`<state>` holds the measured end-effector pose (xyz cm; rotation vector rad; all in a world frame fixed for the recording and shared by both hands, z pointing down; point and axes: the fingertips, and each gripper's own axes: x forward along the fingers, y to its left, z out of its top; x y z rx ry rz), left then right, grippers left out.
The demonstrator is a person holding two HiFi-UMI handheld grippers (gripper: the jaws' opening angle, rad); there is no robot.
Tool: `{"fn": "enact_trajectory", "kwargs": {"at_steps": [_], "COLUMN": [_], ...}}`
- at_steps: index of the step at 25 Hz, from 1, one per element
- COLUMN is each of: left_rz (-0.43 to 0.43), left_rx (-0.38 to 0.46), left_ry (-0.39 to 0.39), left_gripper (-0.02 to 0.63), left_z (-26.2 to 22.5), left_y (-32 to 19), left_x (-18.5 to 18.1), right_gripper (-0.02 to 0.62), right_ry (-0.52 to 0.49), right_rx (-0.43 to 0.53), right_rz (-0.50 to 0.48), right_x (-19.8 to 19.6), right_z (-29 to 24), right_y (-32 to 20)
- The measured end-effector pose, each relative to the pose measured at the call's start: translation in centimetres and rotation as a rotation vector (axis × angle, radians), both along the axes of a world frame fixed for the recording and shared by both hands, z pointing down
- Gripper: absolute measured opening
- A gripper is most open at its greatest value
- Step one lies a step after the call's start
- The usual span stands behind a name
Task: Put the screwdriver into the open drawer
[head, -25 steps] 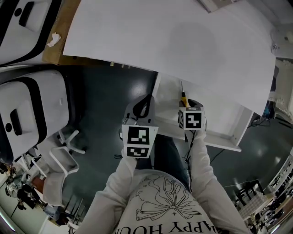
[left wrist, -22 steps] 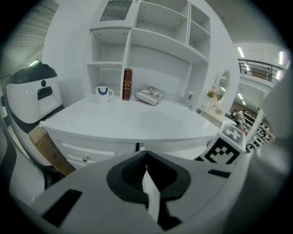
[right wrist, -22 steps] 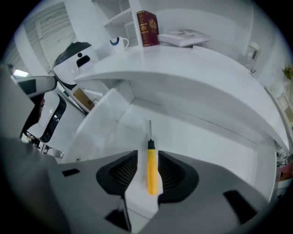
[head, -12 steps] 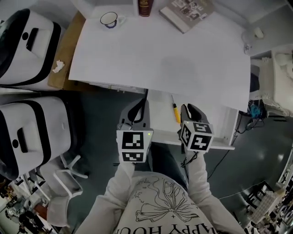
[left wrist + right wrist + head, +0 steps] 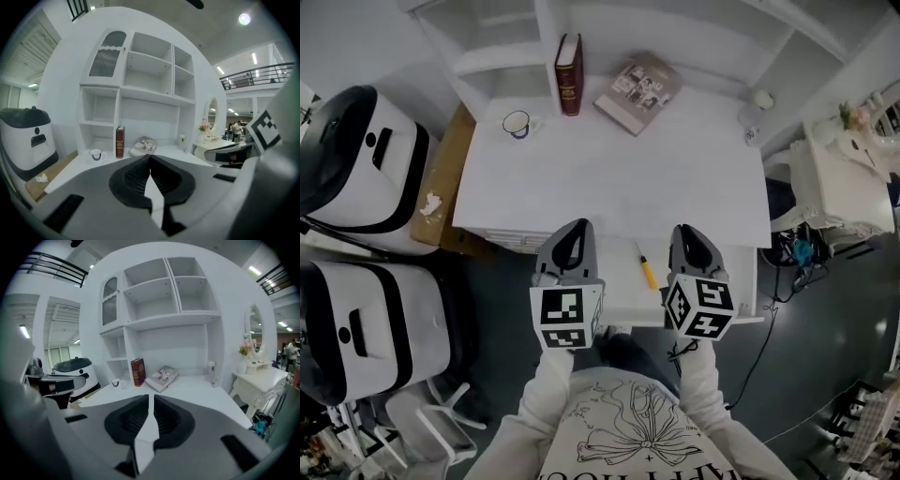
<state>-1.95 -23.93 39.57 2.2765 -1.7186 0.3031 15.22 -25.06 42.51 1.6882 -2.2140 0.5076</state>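
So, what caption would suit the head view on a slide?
Yellow-handled screwdriver lies in the open white drawer; left gripper shut, right gripper closing on nothing, both hovering above.

**Desk:** What's the light like in the head view?

**Photographer:** Bright, even and overhead. The white tabletop (image 5: 675, 178) almost washes out and carries no hard shadows. The open drawer (image 5: 722, 281) at its near edge is evenly lit, and the floor (image 5: 502, 281) below reads dark. Straight edges bow towards the borders.

**Desk:** And the two gripper views?

**Photographer:** Heavy fisheye, with black vignetting in the corners and the far shelf unit (image 5: 140, 84) bulging outward. A round ceiling lamp (image 5: 243, 18) glares at upper right, and a strip light (image 5: 255, 270) burns white. Whatever sits nearest the lens goes soft, while the far shelves stay fairly sharp.
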Motion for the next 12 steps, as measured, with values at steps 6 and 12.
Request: {"fn": "enact_trajectory", "kwargs": {"at_steps": [6, 12], "left_rz": [-0.011, -0.037], "left_rx": [0.110, 0.190], "left_ry": [0.008, 0.010], "left_gripper": [0.006, 0.006], "left_z": [-5.0, -8.6], "left_y": [0.2, 0.8], "left_x": [-0.2, -1.1], "right_gripper": [0.023, 0.017], "right_ry": [-0.022, -0.030], "right_rx": [0.138, 0.242], "right_rz": [0.036, 0.053], "right_x": [0.4, 0.7], "right_z": [-5.5, -9.6], "right_y": [0.5, 1.1]}}
